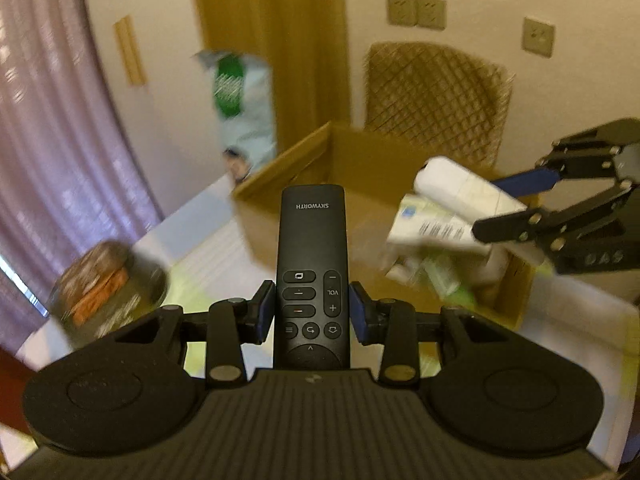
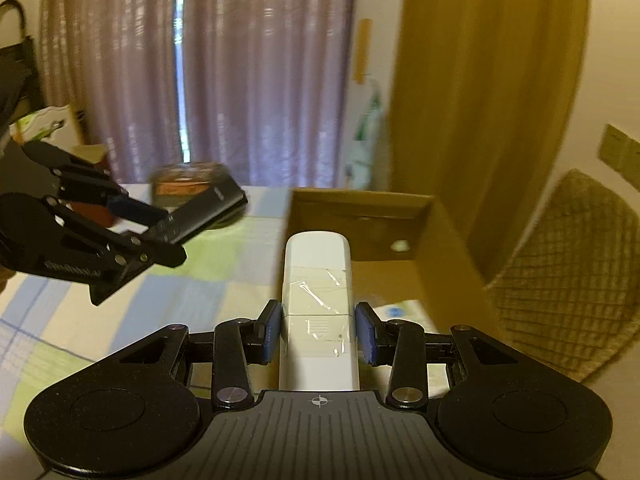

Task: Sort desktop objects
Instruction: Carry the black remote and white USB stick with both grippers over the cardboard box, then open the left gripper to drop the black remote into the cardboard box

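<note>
In the left wrist view, the remote (image 1: pixel 312 276) runs up the middle of the frame between the fingers (image 1: pixel 265 312), with the open cardboard box (image 1: pixel 360 168) behind it on the desk (image 1: pixel 212 256). A round tin (image 1: pixel 108 284) sits at the left edge. The other gripper (image 1: pixel 516 204) enters from the right, its white remote (image 1: pixel 464 188) above the box. A chair (image 1: pixel 436 92) stands behind the box, upper right.

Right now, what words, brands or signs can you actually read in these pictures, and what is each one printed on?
"SKYWORTH": upside down on the far end of the black remote.
"VOL", with "-" and "+": on that remote's volume key.
Printed label with a barcode on the white packet in the cardboard box: too blurred.
Embossed lettering on the right tongs: unreadable.
</note>
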Demonstrator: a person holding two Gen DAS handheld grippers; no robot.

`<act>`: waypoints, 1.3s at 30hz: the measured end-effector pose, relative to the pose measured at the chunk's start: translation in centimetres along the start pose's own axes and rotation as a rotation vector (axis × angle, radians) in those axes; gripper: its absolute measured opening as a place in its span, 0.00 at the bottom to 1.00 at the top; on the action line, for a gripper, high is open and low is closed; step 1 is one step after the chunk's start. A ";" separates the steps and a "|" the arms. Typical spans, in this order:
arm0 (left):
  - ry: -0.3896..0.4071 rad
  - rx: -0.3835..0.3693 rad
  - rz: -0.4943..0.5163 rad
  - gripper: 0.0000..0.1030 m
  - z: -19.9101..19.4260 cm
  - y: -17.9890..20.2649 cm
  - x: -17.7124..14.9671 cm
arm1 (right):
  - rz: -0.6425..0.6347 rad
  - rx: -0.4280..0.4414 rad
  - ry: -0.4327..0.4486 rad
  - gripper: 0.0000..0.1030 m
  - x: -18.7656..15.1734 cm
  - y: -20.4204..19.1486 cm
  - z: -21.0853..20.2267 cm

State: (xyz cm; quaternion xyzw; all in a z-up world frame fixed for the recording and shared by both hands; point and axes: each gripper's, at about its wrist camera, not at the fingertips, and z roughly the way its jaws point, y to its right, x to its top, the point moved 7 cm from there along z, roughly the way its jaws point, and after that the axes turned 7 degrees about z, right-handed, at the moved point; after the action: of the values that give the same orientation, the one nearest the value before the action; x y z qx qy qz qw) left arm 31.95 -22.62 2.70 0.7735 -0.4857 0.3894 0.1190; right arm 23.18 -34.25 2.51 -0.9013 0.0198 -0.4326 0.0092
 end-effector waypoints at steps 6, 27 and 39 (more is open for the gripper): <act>0.028 -0.070 0.006 0.32 3.9 2.7 4.6 | 0.033 -0.051 -0.011 0.38 0.1 4.3 0.8; -0.059 -0.097 -0.017 0.33 11.9 4.6 5.9 | 0.077 -0.002 -0.080 0.38 -1.0 8.6 4.8; -0.033 -0.086 -0.015 0.34 10.9 4.1 6.1 | 0.078 -0.006 -0.087 0.38 -0.9 9.1 5.7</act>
State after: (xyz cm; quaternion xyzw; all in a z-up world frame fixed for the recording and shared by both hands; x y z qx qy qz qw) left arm 35.16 -34.82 -1.07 0.7775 -0.4981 0.3544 0.1473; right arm 26.82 -43.30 -2.03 -0.9179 0.0559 -0.3921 0.0244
